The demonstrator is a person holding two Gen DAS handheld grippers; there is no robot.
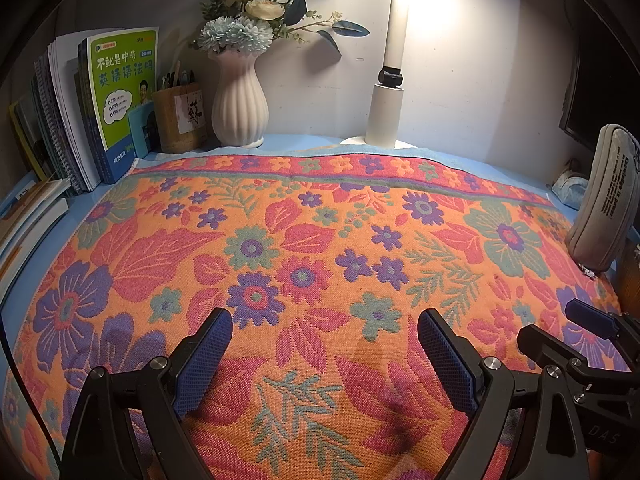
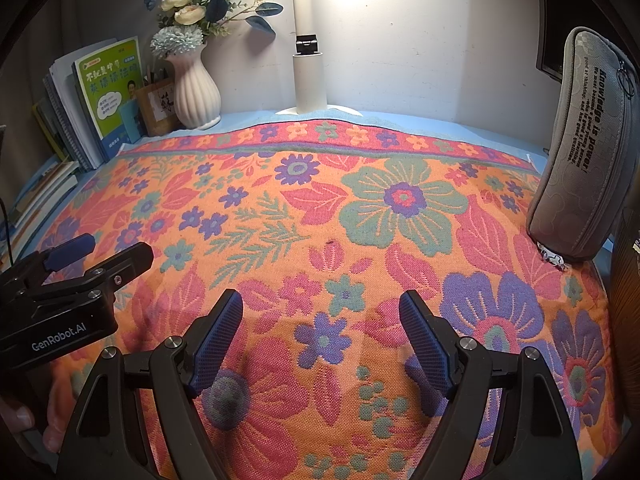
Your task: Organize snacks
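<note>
beside books [image 1: 80,112], flowers [image 1: 256,0] crowding vase [image 1: 239,100]

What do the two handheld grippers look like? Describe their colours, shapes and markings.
The left gripper and the right gripper are alike: black frames with silver bolts and two fingers faced with blue textured pads. The left gripper's body reads "GenRobot.AI" in white.
</note>
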